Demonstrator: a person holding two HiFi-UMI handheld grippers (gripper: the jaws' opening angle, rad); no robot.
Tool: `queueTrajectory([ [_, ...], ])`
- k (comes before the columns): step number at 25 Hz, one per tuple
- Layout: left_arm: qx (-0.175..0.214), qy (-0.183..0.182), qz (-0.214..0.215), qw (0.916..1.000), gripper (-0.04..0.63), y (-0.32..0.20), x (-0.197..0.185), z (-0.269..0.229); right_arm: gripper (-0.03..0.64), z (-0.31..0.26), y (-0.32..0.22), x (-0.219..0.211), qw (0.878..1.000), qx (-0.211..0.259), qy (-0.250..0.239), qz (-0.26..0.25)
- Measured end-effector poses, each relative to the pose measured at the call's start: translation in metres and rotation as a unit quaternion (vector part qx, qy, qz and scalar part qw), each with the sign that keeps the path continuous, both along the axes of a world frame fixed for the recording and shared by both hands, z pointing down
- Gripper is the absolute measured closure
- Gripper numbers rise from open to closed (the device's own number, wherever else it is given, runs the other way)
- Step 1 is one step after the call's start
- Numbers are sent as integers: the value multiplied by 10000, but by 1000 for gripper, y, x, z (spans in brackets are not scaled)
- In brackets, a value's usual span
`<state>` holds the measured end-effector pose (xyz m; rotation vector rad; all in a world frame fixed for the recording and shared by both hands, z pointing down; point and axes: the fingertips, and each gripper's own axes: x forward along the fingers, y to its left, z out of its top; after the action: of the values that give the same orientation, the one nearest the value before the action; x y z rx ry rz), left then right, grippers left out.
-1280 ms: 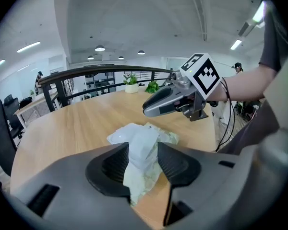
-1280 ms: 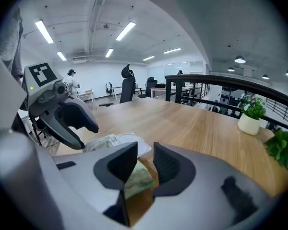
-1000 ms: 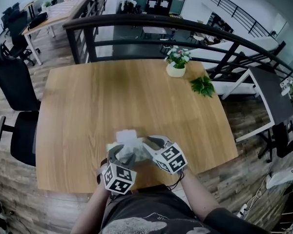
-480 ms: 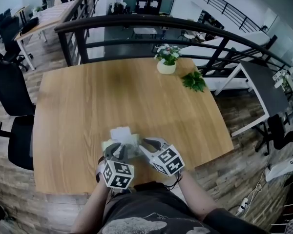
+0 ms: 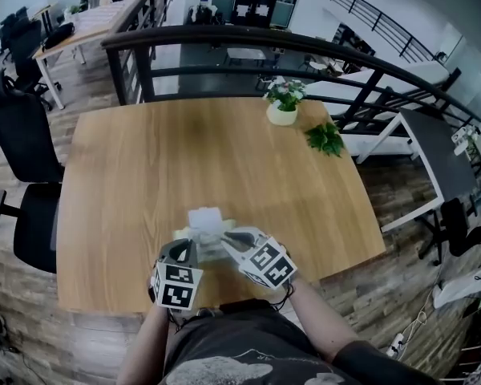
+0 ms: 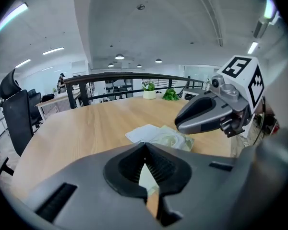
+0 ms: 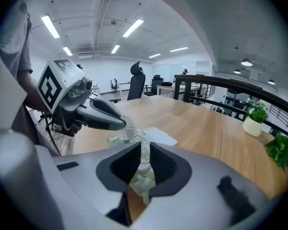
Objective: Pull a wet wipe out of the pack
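Wooden table (image 5: 144, 159), wet wipe pack (image 5: 211, 233) resting flat near its front edge. The pack is pale green film with its white flap (image 5: 204, 217) folded open on the far side. Both grippers are at the pack, tips close together over it.

Left gripper (image 6: 145, 146): jaws have just been closing and now meet fully, with a thin pale green sliver of the pack's edge pinched between the pads. In the right gripper view its tip sits on the pack's left side.

Right gripper (image 7: 143, 150): jaws have also just been closing, leaving a narrow gap. A white twisted strip fills it. This looks like the wet wipe (image 7: 145, 159), running from the pack down between the pads, with crumpled pale green under it.

White flower pot (image 5: 281, 115) and green leafy sprig (image 5: 325, 139) sit near each other at the far right corner, well apart from the pack. Black office chair (image 5: 24, 147) stands left of the table, dark railing (image 5: 224, 37) behind.
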<state>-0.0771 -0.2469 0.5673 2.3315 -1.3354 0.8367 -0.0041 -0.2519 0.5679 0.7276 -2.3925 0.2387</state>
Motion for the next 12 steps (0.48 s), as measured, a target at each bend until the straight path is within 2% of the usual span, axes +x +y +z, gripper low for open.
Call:
queueTrajectory([
  [8, -200, 301, -143, 9992, 581, -1, -5, 8, 548, 9, -2, -30, 9967, -239, 324, -708],
  [12, -416, 476, -225, 9977, 581, 0, -11, 14, 509, 17, -1, -44, 9920, -505, 457, -1068],
])
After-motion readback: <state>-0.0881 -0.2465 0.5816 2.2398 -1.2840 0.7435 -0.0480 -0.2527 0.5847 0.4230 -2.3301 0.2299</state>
